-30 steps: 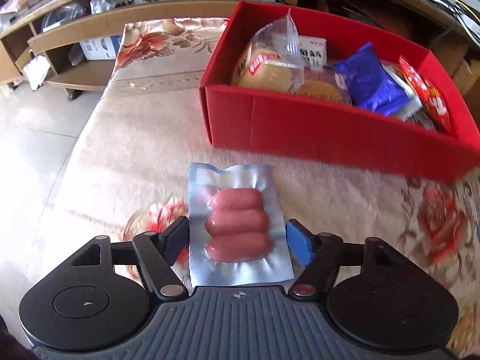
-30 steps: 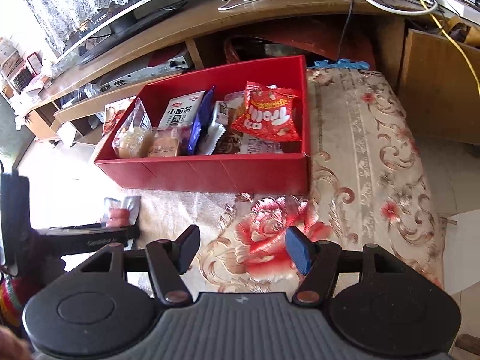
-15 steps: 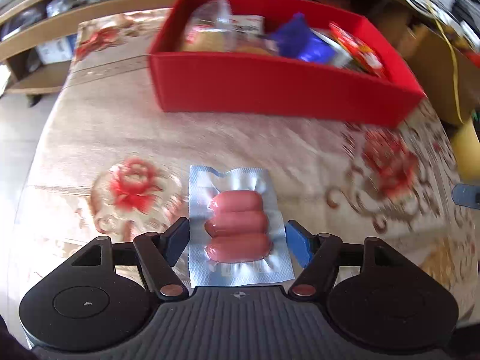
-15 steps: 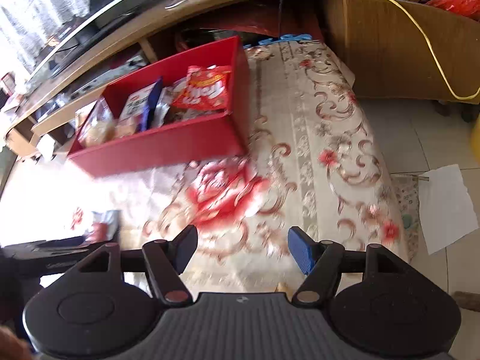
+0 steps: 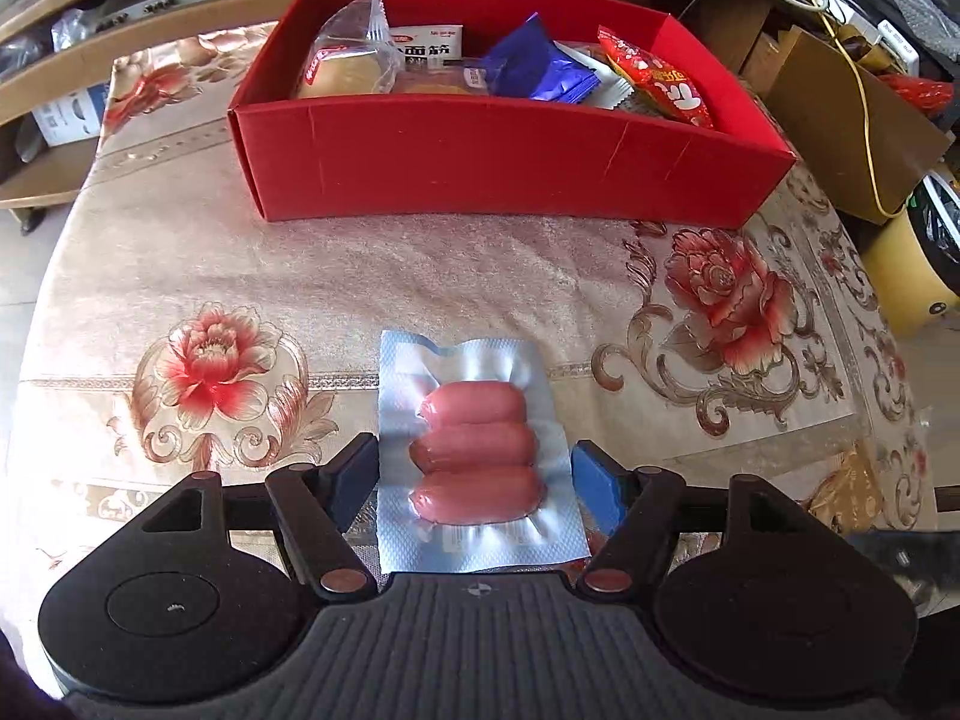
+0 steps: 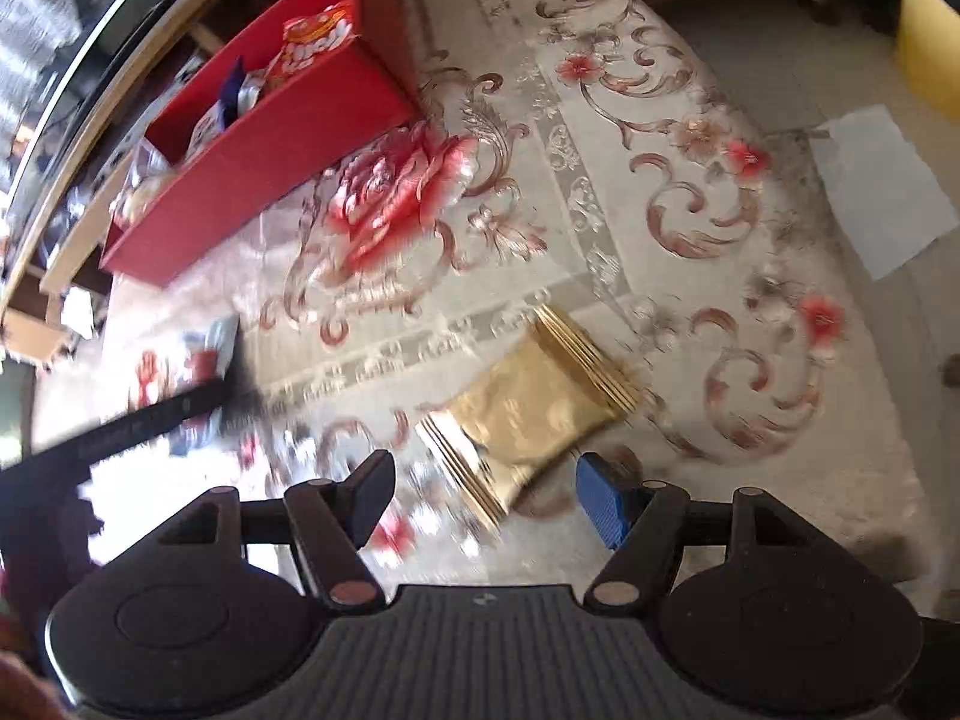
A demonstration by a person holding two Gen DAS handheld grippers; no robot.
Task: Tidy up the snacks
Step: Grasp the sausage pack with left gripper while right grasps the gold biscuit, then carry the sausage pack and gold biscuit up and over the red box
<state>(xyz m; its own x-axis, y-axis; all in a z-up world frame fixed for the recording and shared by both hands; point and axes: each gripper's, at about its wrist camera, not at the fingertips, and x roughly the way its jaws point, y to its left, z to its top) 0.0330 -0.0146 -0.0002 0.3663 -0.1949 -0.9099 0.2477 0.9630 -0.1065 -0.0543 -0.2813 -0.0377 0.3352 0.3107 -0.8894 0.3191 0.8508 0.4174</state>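
Right now I have the left gripper spread wide with its fingers on either side of the vacuum-sealed sausage pack, which lies flat low in the frame so I can close across its width. I judge it is bound for the red box at the top of the frame, already holding several packets. My right gripper also gapes, empty, over the gold packet lying askew at lower centre; that view is blurred. Everything rests on a beige floral cloth, with wooden shelving and cables behind the box.
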